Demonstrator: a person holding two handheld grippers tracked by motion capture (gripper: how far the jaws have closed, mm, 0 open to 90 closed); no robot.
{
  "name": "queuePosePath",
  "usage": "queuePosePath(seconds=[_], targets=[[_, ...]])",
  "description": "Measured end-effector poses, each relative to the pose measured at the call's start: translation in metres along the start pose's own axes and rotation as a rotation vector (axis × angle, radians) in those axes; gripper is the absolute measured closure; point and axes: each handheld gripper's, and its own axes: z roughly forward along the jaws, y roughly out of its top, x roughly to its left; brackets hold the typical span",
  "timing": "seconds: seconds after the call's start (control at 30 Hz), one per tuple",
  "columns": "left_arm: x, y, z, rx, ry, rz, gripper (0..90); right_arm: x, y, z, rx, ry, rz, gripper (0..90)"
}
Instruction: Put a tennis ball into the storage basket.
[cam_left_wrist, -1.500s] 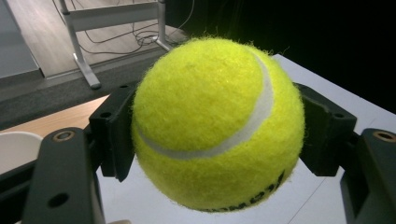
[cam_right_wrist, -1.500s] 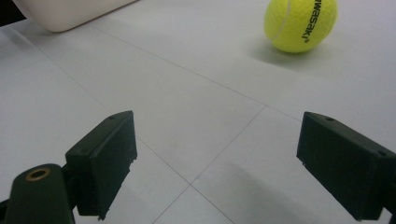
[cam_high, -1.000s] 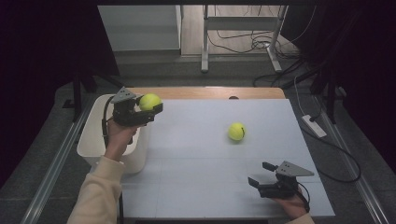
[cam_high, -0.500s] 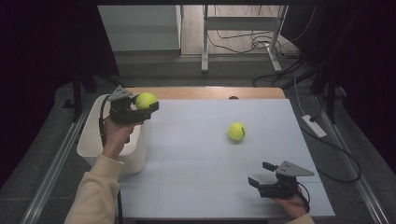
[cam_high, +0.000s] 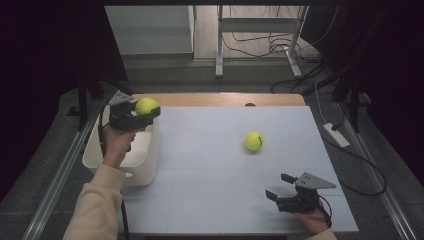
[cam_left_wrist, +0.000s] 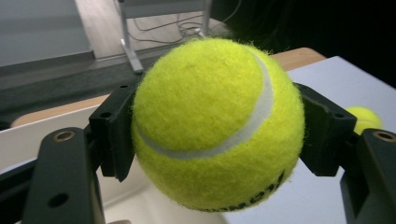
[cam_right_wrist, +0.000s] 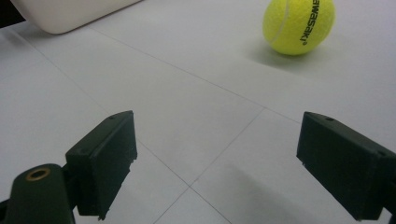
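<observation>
Tennis ball, fuzzy yellow-green w/ white seam (cam_left_wrist: 215, 123), sits pinched between the two black jaws of the left gripper (cam_high: 134, 116), pads pressing on both its sides in the left gripper view. Black lettering shows along the ball's lower edge, too cropped to read. Seen from the high view, the gripper and its ball hang above the far rim of a white plastic tub (cam_high: 98, 165) at the left edge of the pale grey tabletop (cam_high: 210, 200); the person's hand (cam_high: 116, 145) and cream sleeve (cam_high: 92, 210) rise from below to hold it.

Second yellow-green tennis ball (cam_high: 253, 141) rests on the tabletop, well apart from both grippers. In the right gripper view it lies ahead of the jaws and off toward the right-hand one (cam_right_wrist: 299, 25), black print on its side, shadow beneath; in the left gripper view a sliver of it peeks out just beyond the right-hand jaw.

Right gripper (cam_high: 280, 187), grey three-cornered plate on top, sits low near the tabletop's near-right part, jaws spread wide w/ nothing between them but bare tabletop. A corner of the white tub shows ahead of its left-hand jaw, well off.
</observation>
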Motion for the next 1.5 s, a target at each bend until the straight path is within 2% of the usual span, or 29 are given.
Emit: queuePosePath(seconds=[0.67, 1.0, 1.13, 1.37, 1.47, 1.5], targets=[[0.03, -0.001, -0.007, 0.031, 0.098, -0.025, 26.3, 0.0, 0.0, 0.0, 0.003, -0.001, -0.001, 12.3], [0.051, 0.0, -0.01, 0.073, 0.162, -0.044, 26.2, 0.0, 0.0, 0.001, 0.005, -0.002, -0.002, 12.3], [0.059, -0.001, -0.01, 0.09, 0.171, -0.061, 26.2, 0.0, 0.0, 0.001, 0.005, -0.001, -0.003, 12.3], [0.062, -0.003, -0.012, 0.101, 0.18, -0.06, 26.2, 0.0, 0.0, 0.001, 0.006, 0.0, -0.003, 12.3], [0.064, -0.003, -0.01, 0.119, 0.173, -0.069, 26.1, -0.001, 0.0, 0.001, 0.006, 0.0, -0.002, 12.3], [0.065, -0.004, -0.008, 0.138, 0.157, -0.073, 26.1, -0.001, 0.0, 0.001, 0.006, 0.001, -0.002, 12.3]])
